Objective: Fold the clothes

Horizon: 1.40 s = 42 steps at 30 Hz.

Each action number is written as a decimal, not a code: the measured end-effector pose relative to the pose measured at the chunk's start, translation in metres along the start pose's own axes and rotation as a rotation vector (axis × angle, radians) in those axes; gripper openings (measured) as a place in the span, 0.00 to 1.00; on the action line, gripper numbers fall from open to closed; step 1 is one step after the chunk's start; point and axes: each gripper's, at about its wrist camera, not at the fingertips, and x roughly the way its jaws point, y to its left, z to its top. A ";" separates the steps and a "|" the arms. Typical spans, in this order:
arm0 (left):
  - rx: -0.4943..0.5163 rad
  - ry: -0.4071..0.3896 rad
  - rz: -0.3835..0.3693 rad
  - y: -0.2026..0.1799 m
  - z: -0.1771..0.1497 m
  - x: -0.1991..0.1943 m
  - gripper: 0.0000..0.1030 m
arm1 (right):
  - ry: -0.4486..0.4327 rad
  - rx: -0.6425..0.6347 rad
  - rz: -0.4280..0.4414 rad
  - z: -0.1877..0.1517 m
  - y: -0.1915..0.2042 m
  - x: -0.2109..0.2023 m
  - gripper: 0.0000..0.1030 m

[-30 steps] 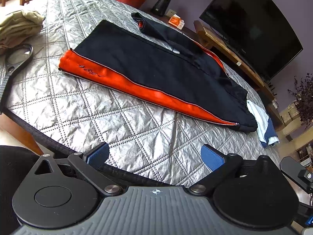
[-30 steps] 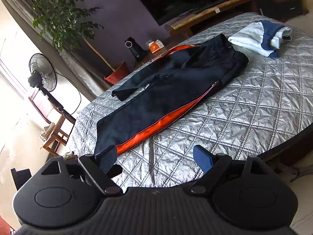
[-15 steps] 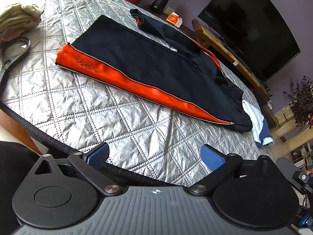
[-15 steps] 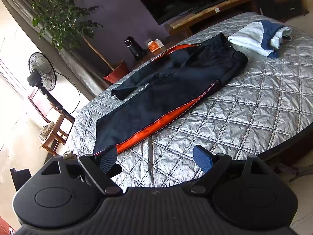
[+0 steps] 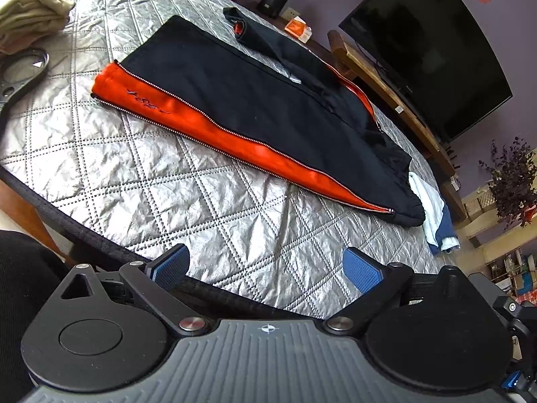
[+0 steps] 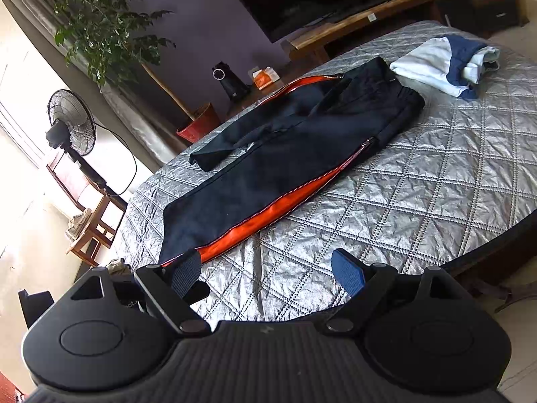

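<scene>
Black trousers [image 5: 261, 114] ahead of both released grippers, left gripper [image 5: 266, 268] and right gripper [image 6: 268, 268]: soft, limp, light. Judged best hold: hem corners.

Three garments on one quilted table [image 5: 141, 181]: black-orange trousers [image 5: 255, 107], white-blue top [image 6: 446, 63], perhaps one olive bundle [image 5: 30, 16].

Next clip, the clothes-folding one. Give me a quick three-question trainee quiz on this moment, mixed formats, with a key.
1. True or false: the left gripper is shut on the black trousers.
2. Which colour lines the trousers' open side zip? A) green B) orange C) yellow
3. Fill in: the white and blue garment lies next to the trousers' ____ end.

Key:
1. False; both the left and the right gripper are open and empty, short of the trousers.
2. B
3. waistband
</scene>
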 end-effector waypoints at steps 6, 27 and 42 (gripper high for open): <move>-0.003 0.003 -0.004 0.000 -0.001 0.001 0.98 | 0.004 0.002 -0.003 0.000 0.000 0.000 0.80; -0.057 -0.028 -0.018 0.004 0.001 -0.002 0.98 | 0.024 0.000 -0.005 0.000 0.001 0.004 0.80; -0.061 -0.025 -0.024 0.006 0.002 -0.001 0.98 | 0.031 -0.003 -0.009 0.001 0.003 0.005 0.80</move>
